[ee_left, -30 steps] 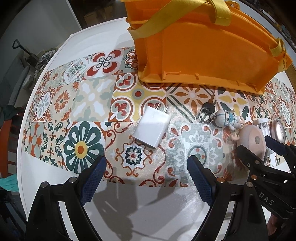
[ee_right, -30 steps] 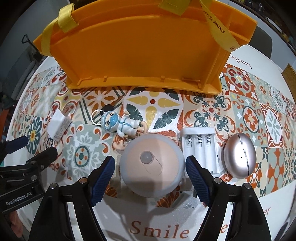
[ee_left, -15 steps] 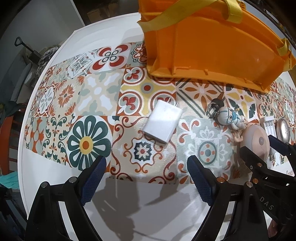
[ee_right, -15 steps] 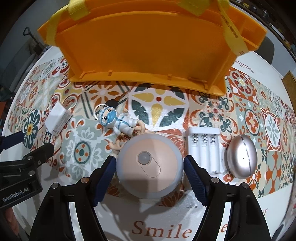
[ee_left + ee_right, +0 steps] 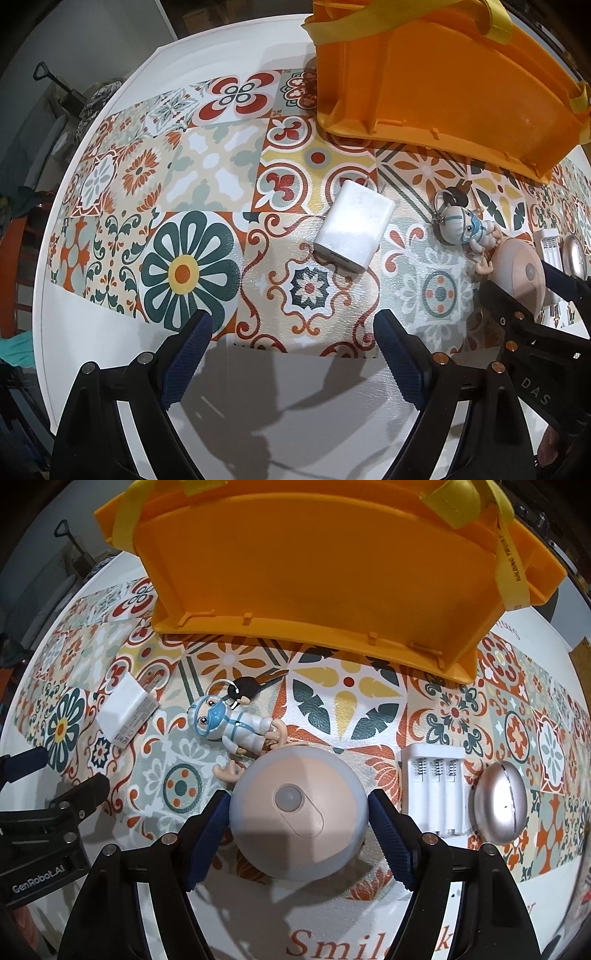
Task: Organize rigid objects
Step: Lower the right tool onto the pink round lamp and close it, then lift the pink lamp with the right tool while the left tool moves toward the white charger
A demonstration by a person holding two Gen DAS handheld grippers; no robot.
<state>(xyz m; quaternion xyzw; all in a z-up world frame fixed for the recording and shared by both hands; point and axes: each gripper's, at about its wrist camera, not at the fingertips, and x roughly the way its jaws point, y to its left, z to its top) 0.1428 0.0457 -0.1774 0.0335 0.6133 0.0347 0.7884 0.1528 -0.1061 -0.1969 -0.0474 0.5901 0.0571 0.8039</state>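
My right gripper (image 5: 298, 830) is shut on a round pink night light (image 5: 298, 814); both pads touch its sides and it looks lifted slightly off the table. A doll keychain (image 5: 231, 725) with a black key lies just beyond it. A white battery holder (image 5: 434, 788) and a silver round case (image 5: 498, 806) lie to the right. A white charger (image 5: 352, 230) lies ahead of my open, empty left gripper (image 5: 291, 354); it also shows in the right wrist view (image 5: 127, 710). An orange basket (image 5: 325, 572) with yellow straps stands at the back.
The table wears a patterned tile cloth (image 5: 207, 173) with a white border (image 5: 92, 325). The basket (image 5: 443, 81) fills the far right in the left wrist view. The right gripper's body (image 5: 535, 332) sits close at right of my left gripper. A chair and clutter lie beyond the left edge.
My right gripper's pads closed in onto the night light and it rose a little. My left gripper drew back slightly from the charger and stayed open.
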